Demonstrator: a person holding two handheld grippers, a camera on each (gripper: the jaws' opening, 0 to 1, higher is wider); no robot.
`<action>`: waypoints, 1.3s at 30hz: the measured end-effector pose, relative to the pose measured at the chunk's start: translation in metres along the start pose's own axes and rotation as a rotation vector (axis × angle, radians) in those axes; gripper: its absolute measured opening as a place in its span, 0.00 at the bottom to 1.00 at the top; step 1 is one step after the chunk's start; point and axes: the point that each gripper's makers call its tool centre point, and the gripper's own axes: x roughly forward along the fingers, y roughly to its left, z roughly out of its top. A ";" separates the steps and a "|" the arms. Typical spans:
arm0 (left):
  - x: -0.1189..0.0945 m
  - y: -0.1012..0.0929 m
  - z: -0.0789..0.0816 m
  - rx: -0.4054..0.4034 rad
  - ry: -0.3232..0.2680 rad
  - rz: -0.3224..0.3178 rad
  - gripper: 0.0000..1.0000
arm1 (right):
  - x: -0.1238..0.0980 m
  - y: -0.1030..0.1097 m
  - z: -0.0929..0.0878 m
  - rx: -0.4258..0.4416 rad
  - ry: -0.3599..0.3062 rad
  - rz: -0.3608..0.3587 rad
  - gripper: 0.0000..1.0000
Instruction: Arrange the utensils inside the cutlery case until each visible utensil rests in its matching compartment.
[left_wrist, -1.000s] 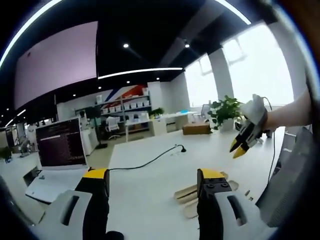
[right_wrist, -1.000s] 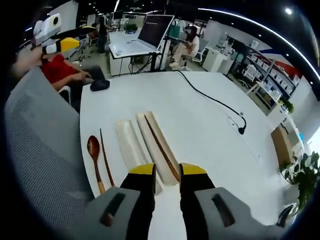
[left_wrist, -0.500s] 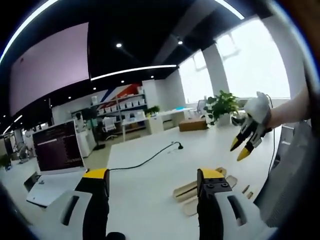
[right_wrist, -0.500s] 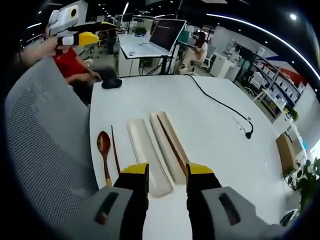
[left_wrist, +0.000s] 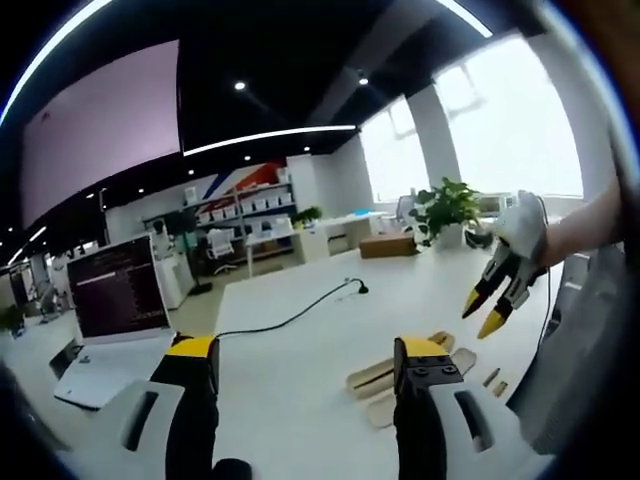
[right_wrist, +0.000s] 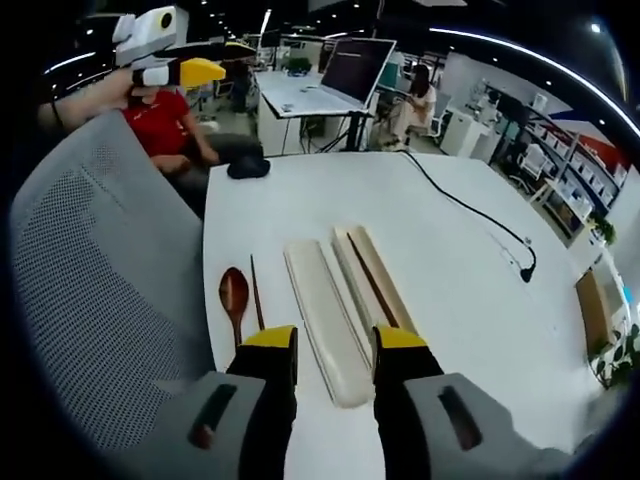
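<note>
A pale wooden cutlery case lies on the white table as two long trays side by side. The near tray (right_wrist: 322, 312) is bare, and the far tray (right_wrist: 383, 283) holds one dark chopstick (right_wrist: 371, 279). Left of the trays lie a brown wooden spoon (right_wrist: 234, 297) and a second dark chopstick (right_wrist: 257, 305). My right gripper (right_wrist: 335, 342) hovers open over the near end of the trays, holding nothing; it also shows in the left gripper view (left_wrist: 488, 308). My left gripper (left_wrist: 308, 352) stands open and empty, well above the table, with the case (left_wrist: 378, 378) low to its right.
A grey mesh chair back (right_wrist: 100, 270) stands against the table edge beside the spoon. A black cable (right_wrist: 470, 207) runs across the table, and a dark mouse-like object (right_wrist: 248, 167) sits at the far corner. A person in red (right_wrist: 165, 115) sits beyond, near a laptop (left_wrist: 105, 345).
My right gripper's jaws have spread wider than a second ago, and its view has drawn back, so the trays, spoon and chopstick sit more central. The left gripper has hardly moved.
</note>
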 end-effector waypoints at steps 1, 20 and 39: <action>-0.001 0.002 0.001 -0.004 -0.007 0.006 0.73 | 0.001 0.001 0.001 -0.007 0.001 0.002 0.28; 0.001 -0.002 0.002 -0.014 -0.017 -0.020 0.73 | 0.010 0.033 -0.018 -0.058 0.067 0.105 0.31; 0.004 -0.013 0.005 0.001 -0.021 -0.073 0.72 | 0.031 0.063 -0.047 -0.137 0.231 0.251 0.30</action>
